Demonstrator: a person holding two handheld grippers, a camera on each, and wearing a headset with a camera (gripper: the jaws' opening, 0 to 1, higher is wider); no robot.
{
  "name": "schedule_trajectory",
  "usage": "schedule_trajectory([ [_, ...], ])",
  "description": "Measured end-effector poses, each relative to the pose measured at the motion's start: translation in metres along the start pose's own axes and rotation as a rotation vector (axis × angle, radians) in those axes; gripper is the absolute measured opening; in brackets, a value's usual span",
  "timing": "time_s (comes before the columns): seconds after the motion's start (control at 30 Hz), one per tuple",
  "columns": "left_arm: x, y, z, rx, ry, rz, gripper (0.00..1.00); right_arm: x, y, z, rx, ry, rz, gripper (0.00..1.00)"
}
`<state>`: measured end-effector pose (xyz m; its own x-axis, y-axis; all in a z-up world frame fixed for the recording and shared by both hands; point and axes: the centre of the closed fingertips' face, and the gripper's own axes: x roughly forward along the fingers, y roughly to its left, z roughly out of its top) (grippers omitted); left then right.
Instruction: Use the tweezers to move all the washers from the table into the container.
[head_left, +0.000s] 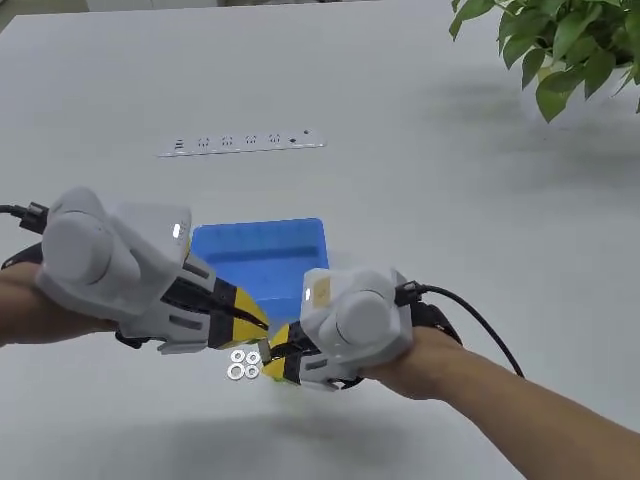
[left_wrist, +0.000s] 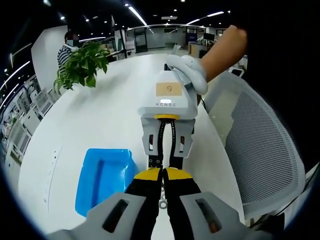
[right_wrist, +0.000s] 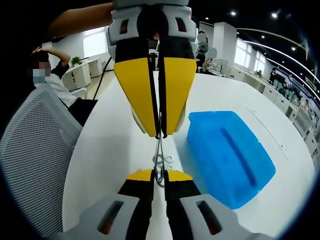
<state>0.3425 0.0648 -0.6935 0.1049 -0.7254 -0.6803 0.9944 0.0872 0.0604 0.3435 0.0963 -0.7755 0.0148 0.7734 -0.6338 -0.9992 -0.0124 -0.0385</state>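
My left gripper (head_left: 262, 322), jaws pressed together, pinches the tweezers (right_wrist: 159, 147). The washers (head_left: 245, 365) lie on the table (head_left: 450, 200) just beneath. My right gripper (head_left: 274, 352) pinches the same tweezers, and the blue container (head_left: 260, 255) sits just behind.

The right gripper (right_wrist: 159, 173) rises from the bottom edge, its yellow-tipped jaws drawn close around the thin metal tweezers (right_wrist: 158, 150). The tweezers run straight up to the left gripper (right_wrist: 160, 134), which comes down from the top. Its broad yellow jaws are also pinched on them. A few washers (right_wrist: 168, 159) lie on the white table (right_wrist: 115, 150) just beside the tweezers, between the two grippers. To the right sits a blue container (right_wrist: 230, 155). A mesh chair (right_wrist: 35, 150) stands at the left.
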Motion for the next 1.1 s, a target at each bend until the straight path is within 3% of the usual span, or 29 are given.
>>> schedule_trajectory([
  [0.37,-0.001,-0.003,0.000,0.015,0.011,0.003,0.06,-0.001,0.002,0.000,-0.021,0.015,-0.001,0.08],
  [0.6,-0.004,-0.002,0.007,0.003,-0.018,0.010,0.06,-0.008,0.001,0.005,-0.024,0.003,-0.010,0.08],
  [0.8,-0.007,0.002,0.012,-0.006,-0.044,0.032,0.11,-0.013,-0.001,0.010,-0.042,-0.006,-0.021,0.08],
  [1.1,-0.014,0.008,0.014,-0.029,-0.080,0.066,0.27,-0.020,-0.003,0.018,-0.038,-0.024,-0.033,0.08],
])
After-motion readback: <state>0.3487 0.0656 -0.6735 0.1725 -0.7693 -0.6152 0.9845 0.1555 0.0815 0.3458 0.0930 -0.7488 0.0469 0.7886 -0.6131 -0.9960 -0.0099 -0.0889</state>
